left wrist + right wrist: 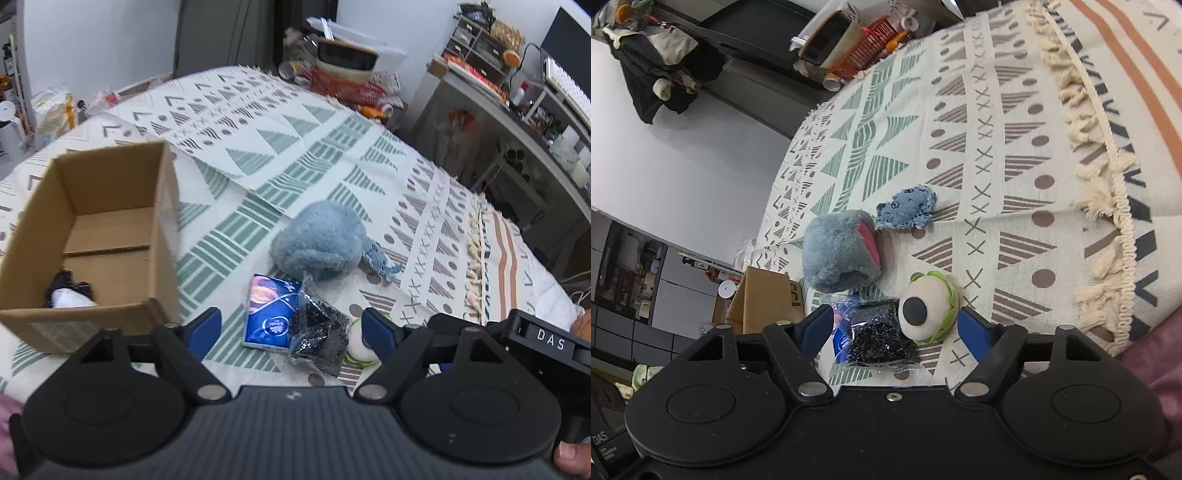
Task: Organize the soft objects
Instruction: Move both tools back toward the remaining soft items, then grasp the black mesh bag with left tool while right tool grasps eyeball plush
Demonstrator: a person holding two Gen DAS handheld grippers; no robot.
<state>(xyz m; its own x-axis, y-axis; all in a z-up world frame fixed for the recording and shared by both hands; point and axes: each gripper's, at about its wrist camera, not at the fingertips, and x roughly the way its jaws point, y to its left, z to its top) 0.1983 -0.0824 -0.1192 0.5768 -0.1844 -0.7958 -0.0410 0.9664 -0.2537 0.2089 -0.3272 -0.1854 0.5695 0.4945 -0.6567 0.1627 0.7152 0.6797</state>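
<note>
A fluffy blue plush [319, 242] [840, 253] lies on the patterned bedspread, with a small denim patch [907, 210] beside it. In front of it lie a blue packet [269, 312], a clear bag of black material [319, 330] [877, 338] and a white and green eye-shaped plush [925, 306] [358, 341]. My left gripper [291, 328] is open above the packet and bag. My right gripper [895, 326] is open around the bag and the eye plush. An open cardboard box [110, 236] at the left holds a black and white soft item [68, 293].
The bedspread's tasselled edge [1097, 162] runs along the right. A cluttered desk [517, 96] stands beyond the bed at the right. Piled containers [343, 62] sit at the bed's far end. The right gripper's body [546, 343] shows in the left wrist view.
</note>
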